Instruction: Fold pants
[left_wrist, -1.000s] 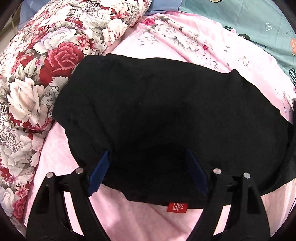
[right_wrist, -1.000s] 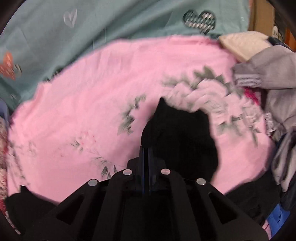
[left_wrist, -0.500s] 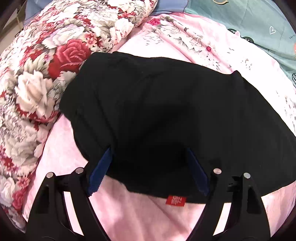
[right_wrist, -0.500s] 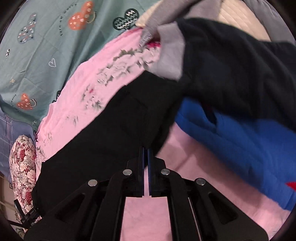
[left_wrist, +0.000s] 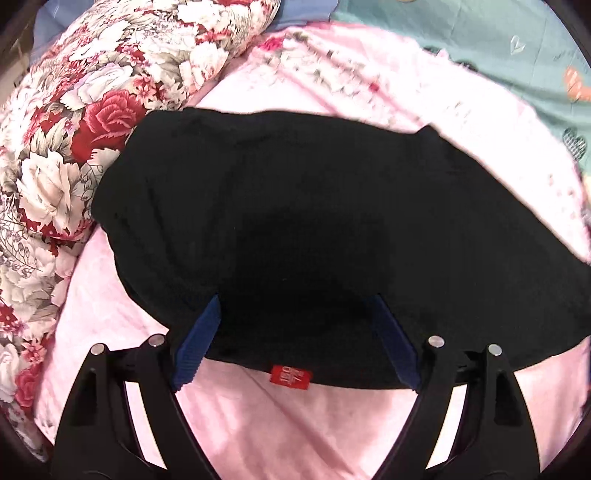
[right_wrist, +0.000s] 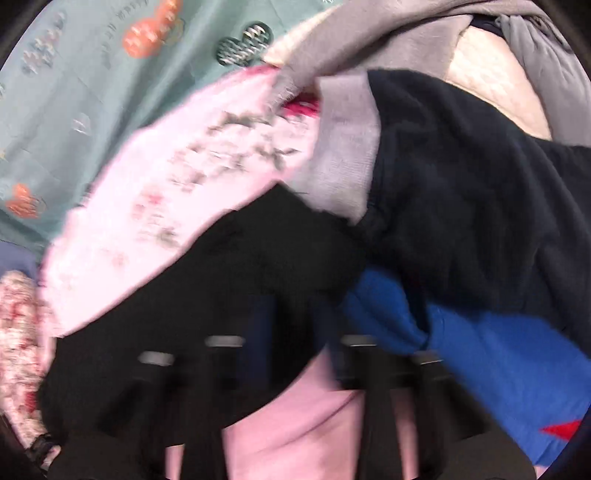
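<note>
The black pants (left_wrist: 314, 229) lie spread on the pink floral sheet (left_wrist: 280, 421), with a red size tag (left_wrist: 290, 376) at their near edge. My left gripper (left_wrist: 295, 317) is open, its blue pads (left_wrist: 197, 341) straddling the near edge of the pants. In the right wrist view the pants (right_wrist: 207, 295) run from the centre down to the left. My right gripper (right_wrist: 301, 332) is blurred by motion and its jaws stand apart over the end of the pants.
A red-and-white floral quilt (left_wrist: 74, 129) lies along the left. A teal patterned cover (left_wrist: 498, 48) is at the back. A pile of grey (right_wrist: 343, 147), dark navy (right_wrist: 461, 206) and bright blue (right_wrist: 498, 373) clothes lies right of the pants' end.
My right gripper has let go of the pant fabric and opened, moving in blur near the clothes pile. The left gripper stays open at the tag edge, barely shifted.
</note>
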